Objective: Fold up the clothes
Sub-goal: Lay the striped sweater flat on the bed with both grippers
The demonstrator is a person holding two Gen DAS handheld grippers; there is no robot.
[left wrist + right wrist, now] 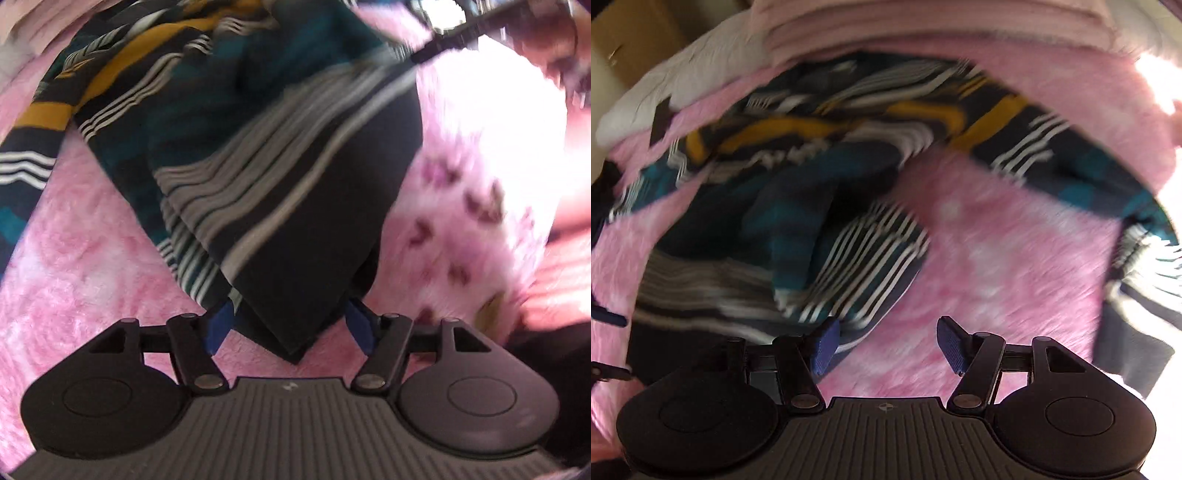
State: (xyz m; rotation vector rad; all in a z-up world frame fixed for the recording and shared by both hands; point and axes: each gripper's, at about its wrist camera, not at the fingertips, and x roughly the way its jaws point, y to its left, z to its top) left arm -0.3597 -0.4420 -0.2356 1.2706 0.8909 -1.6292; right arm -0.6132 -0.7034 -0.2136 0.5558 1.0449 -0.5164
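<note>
Item: 1 striped garment (280,192), dark with white, teal and mustard bands. We find it on a pink fluffy blanket (92,258), part bunched, part spread; in the right wrist view it sprawls in a rumpled arc (798,206) across the blanket.

Left gripper (291,325): we see a dark corner of the garment hanging between its 2 blue fingers (218,325). The jaws stand fairly wide, and we cannot tell whether they pinch the cloth or only straddle it.

Right gripper (886,343): jaws spread wide, nothing between them; its left finger sits at the edge of a striped fold, the pink pile shows in the gap.

Also present: a pale floral cloth (461,206) beside the garment, a stack of pink folded fabric (923,26) at the far side, a white sheet (665,88).

Step in hand, by our judgement: gathering 1 corner for a fold, both views blurred by motion. The next move calls for a firm pinch on that corner and a 2nd grip on a matching edge, so the cloth can be drawn flat.
</note>
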